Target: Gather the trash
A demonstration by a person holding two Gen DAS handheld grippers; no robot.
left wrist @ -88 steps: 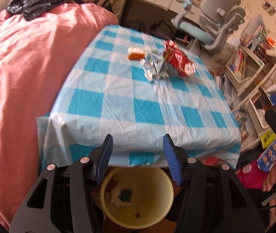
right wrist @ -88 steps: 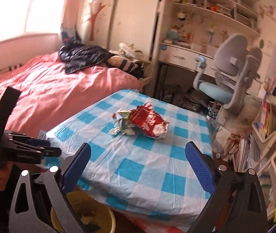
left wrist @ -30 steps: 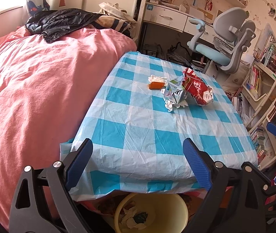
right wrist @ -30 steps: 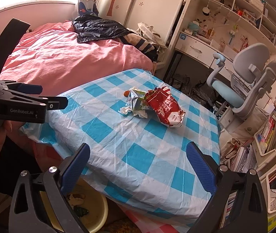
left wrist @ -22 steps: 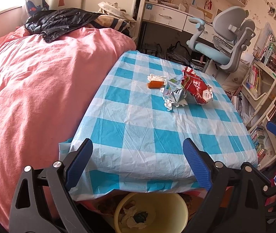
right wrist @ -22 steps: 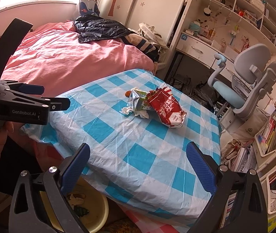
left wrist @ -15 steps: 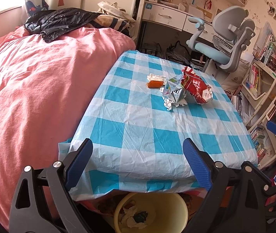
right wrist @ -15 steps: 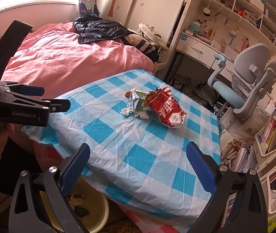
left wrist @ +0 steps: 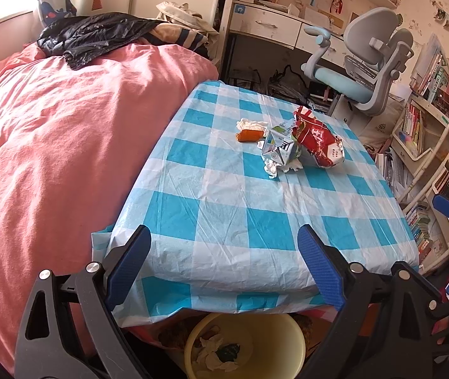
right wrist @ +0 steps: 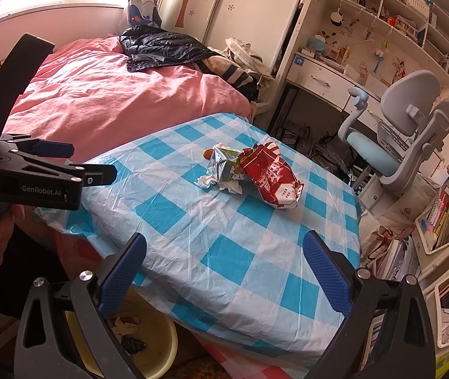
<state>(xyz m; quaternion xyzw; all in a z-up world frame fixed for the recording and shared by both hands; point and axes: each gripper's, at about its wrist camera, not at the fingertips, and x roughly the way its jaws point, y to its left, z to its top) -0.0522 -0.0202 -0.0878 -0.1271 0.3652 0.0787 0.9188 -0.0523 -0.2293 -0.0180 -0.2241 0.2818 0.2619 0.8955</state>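
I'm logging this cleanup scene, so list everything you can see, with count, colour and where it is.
snack bag: one, red, on the table, far half
carton: one, silver-green, crushed, left of the snack bag
tissues: white wads, by the carton
orange wrapper: one, behind the carton
table: one, blue-white checked cover
bin: one, yellow, under the near edge, trash inside
bed: one, pink
jacket: one, black, on the bed
chair: one, grey-blue, at the desk
left gripper: open, empty
right gripper: open, empty
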